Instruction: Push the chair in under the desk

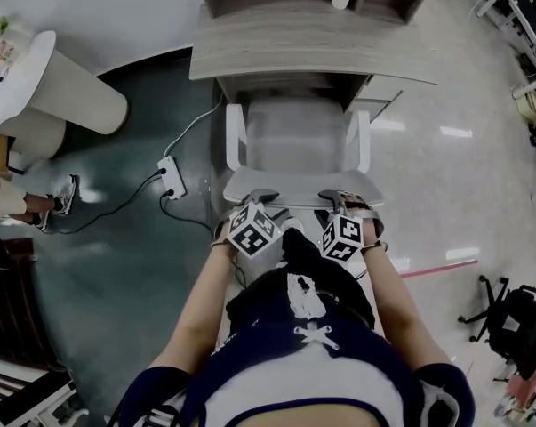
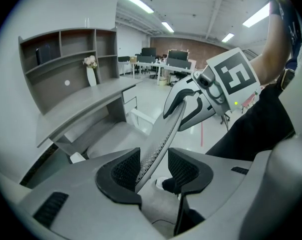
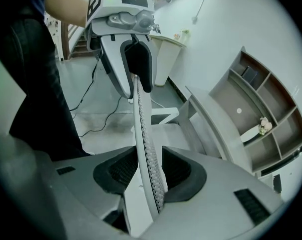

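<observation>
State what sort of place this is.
Most likely an open-plan office. A grey wood-grain desk with a shelf unit has a white mesh-back chair at it, rows of desks with dark monitors fill the background, and a black swivel chair stands off to one side.

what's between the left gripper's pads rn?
The chair's mesh backrest edge, straddled by the left gripper, gap beside one pad; shows in the left gripper view.
</observation>
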Action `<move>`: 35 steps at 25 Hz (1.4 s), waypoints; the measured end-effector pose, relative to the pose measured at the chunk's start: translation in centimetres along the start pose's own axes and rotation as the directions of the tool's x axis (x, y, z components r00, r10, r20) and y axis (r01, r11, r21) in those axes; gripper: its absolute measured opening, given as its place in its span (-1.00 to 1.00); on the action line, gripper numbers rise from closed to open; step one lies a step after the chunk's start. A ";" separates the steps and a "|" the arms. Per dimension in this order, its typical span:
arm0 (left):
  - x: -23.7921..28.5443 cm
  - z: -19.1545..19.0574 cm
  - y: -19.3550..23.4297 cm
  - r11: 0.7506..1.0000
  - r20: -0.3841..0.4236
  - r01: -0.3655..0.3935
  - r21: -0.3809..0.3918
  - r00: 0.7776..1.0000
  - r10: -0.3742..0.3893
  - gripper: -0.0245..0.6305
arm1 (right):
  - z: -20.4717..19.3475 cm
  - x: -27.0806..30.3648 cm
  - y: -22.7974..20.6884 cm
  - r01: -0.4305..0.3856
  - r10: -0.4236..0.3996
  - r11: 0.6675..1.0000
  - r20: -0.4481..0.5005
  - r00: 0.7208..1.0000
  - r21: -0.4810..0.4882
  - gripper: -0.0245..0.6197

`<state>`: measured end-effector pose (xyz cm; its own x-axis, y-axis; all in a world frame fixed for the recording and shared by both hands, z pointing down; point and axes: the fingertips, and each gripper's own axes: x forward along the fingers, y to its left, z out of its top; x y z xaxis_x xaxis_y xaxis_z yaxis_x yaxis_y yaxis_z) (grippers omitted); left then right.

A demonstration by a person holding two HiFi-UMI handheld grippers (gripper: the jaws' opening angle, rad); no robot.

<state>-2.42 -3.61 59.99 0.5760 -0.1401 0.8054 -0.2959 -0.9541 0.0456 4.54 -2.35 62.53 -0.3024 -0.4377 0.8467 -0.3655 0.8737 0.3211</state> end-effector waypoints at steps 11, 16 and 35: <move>0.3 0.4 1.8 1.000 0.010 -0.001 -0.014 1.000 0.001 -0.38 | 0.7 1.5 -1.1 -0.091 0.092 0.991 0.005 0.996 -0.100 -0.52; 0.8 1.2 2.7 0.999 0.030 -0.016 -0.030 0.999 0.017 -0.38 | 0.2 1.9 -2.7 -0.084 0.083 0.994 -0.012 0.996 -0.071 -0.51; 1.7 3.7 7.2 0.998 0.071 -0.019 -0.066 0.997 0.023 -0.39 | 0.2 3.7 -7.6 -0.039 0.037 0.997 -0.034 0.999 -0.071 -0.57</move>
<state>-0.74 -11.69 59.49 0.6212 -0.1807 0.7625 -0.3564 -0.9317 0.0696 6.07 -10.65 63.13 -0.2853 -0.3978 0.8720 -0.2900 0.9030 0.3171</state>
